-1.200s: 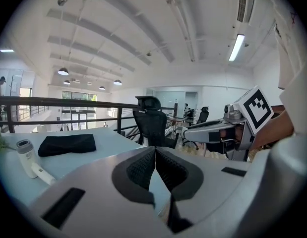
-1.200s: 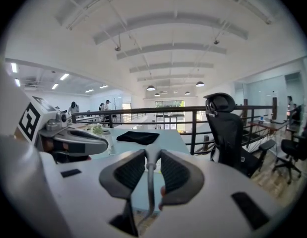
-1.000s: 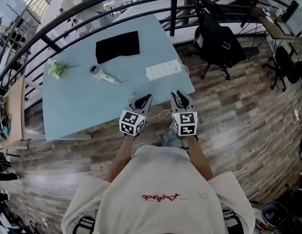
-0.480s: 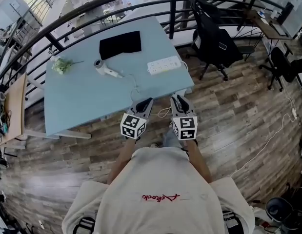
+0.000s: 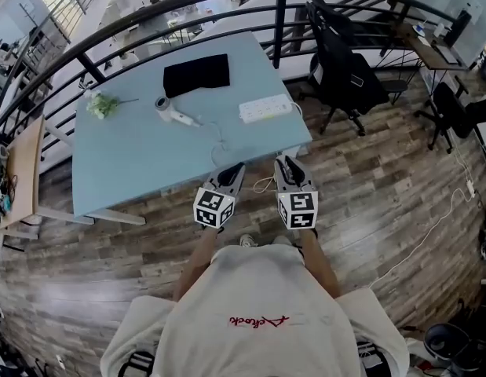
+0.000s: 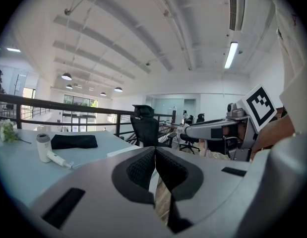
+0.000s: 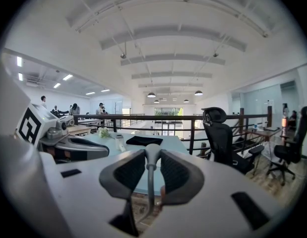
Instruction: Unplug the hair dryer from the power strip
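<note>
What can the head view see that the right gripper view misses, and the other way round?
Only the head view: the white power strip and the person's beige top. Only the right gripper view: the plug pinched between the right gripper's jaws, plus the ceiling lights. Both: the hair dryer, black cloth and flowers on the blue table.

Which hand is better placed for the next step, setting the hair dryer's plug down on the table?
Right. The right tool is shut on the plug, its cord trailing toward the hair dryer. The left tool is shut and empty, so it would first need to take the plug over.
</note>
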### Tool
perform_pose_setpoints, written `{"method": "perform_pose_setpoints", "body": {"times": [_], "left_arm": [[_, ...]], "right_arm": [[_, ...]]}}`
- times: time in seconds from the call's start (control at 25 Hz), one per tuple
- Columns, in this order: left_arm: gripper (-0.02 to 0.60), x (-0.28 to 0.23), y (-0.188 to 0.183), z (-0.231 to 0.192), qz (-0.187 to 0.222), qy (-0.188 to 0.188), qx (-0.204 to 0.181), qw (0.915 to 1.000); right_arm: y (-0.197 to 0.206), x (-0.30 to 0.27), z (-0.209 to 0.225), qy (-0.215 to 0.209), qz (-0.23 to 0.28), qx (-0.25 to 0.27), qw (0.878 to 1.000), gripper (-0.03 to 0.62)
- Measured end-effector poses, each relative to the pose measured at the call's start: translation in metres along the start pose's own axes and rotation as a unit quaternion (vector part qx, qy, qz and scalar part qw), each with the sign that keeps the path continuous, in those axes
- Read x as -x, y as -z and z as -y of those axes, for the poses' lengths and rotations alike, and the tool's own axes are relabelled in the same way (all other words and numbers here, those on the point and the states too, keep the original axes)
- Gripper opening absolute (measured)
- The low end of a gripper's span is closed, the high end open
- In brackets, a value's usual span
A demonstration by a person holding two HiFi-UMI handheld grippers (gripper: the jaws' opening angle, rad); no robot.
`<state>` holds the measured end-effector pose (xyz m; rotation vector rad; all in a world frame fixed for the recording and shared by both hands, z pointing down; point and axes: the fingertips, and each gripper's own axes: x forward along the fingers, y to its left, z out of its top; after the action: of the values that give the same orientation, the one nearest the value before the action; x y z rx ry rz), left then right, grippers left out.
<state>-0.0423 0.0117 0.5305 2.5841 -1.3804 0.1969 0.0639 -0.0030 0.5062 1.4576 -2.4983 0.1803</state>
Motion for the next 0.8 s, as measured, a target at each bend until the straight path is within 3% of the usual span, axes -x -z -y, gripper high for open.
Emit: {"method": "perform_pose_setpoints", "body": {"times": [0.8], "left_arm": [[0.009,0.005,0.002,0.044,-0.003,-0.006,-0.002,1.0000]], "right_arm": [[0.016,0.031,0.007,-0.016,-0.007,-0.008,1.000,0.107]]}}
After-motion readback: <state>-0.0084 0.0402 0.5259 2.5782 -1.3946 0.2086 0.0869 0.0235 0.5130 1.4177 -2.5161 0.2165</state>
